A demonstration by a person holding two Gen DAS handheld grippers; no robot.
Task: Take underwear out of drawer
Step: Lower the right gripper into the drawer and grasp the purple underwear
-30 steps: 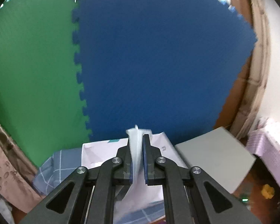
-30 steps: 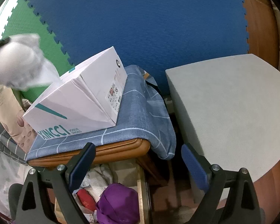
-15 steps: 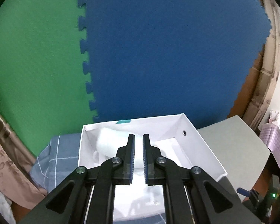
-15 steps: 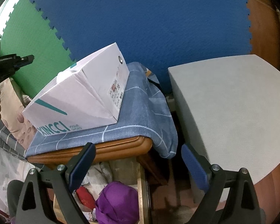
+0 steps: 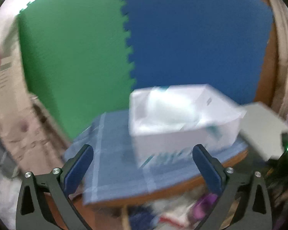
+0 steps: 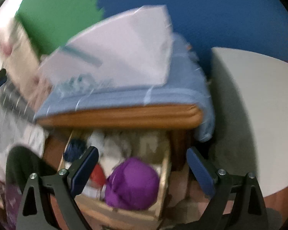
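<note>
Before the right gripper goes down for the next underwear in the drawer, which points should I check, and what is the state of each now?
1. Right gripper open, jaws wide and holding nothing: ok.
2. Left gripper open and holding nothing: ok.
3. Drawer pulled out under the wooden top: ok.
4. Purple bundle lies between the right jaws' line: ok.
5. White box sits on the blue cloth, open side up: ok.
6. Which item in the drawer is underwear: cannot tell, the picture is blurred.

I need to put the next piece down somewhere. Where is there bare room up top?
Bare blue cloth left of the white box, and the grey surface to the right. The open drawer is crowded around the purple bundle.
</note>
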